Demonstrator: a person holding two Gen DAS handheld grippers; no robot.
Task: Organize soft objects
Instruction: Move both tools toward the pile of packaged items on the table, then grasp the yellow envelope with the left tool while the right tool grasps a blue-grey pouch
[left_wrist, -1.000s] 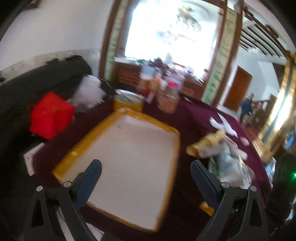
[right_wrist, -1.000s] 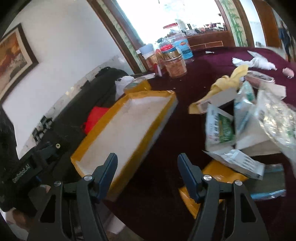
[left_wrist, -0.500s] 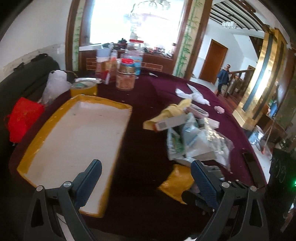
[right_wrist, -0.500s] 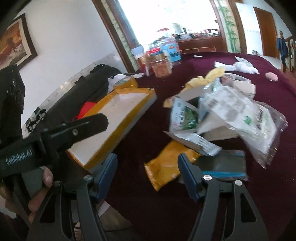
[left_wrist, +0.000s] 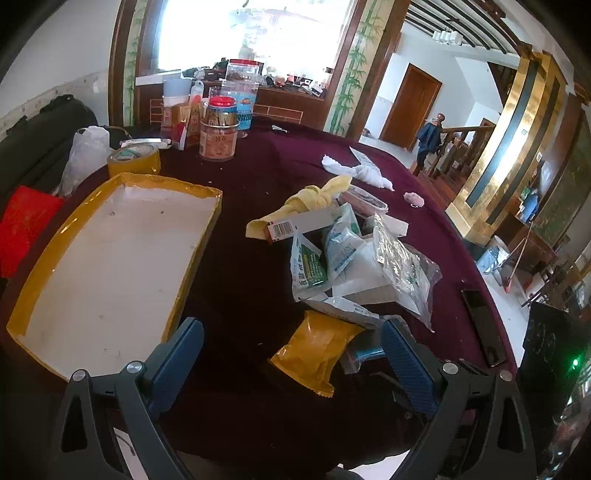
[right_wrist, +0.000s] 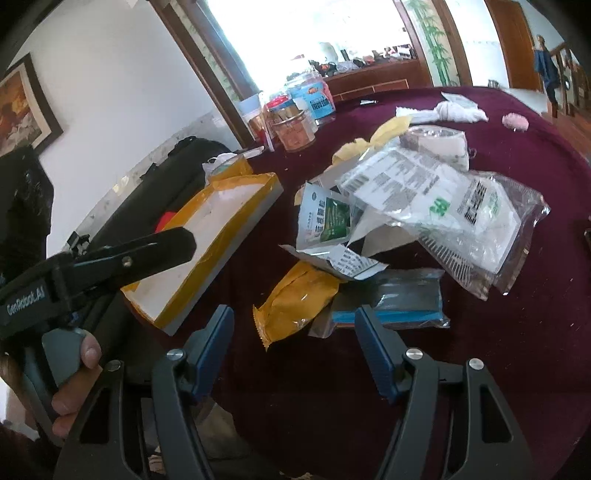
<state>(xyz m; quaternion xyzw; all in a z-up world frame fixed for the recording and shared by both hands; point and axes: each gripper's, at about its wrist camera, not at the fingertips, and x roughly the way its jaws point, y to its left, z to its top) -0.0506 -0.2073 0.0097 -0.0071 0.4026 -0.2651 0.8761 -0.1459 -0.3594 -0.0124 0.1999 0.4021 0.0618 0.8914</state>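
Observation:
A heap of soft packets lies on the dark red tablecloth. It includes a yellow snack packet (left_wrist: 317, 350) (right_wrist: 295, 299), a green-and-white sachet (left_wrist: 308, 266) (right_wrist: 327, 221), a clear printed bag (left_wrist: 402, 269) (right_wrist: 461, 206) and a blue-edged packet (right_wrist: 402, 299). A knotted yellow cloth (left_wrist: 314, 199) (right_wrist: 373, 144) and a white cloth (left_wrist: 354, 171) (right_wrist: 450, 110) lie behind. The yellow-rimmed tray (left_wrist: 74, 218) (right_wrist: 218, 184) sits left of the heap, holding nothing. My left gripper (left_wrist: 291, 332) is open, short of the yellow packet. My right gripper (right_wrist: 294, 314) is open just before the same packet, gripping nothing.
Jars and boxes (left_wrist: 219, 129) stand at the table's back beside a tape roll (left_wrist: 135, 158). A white plastic bag (left_wrist: 86, 151) and a red bag (left_wrist: 26, 221) lie left of the tray. A dark phone (left_wrist: 482, 325) lies near the right edge. A person (left_wrist: 430, 140) stands far off.
Both views have swung from the tray to the heap of packets, which now looks nearer. The left gripper has come into the right wrist view. Neither pair of jaws changed width.

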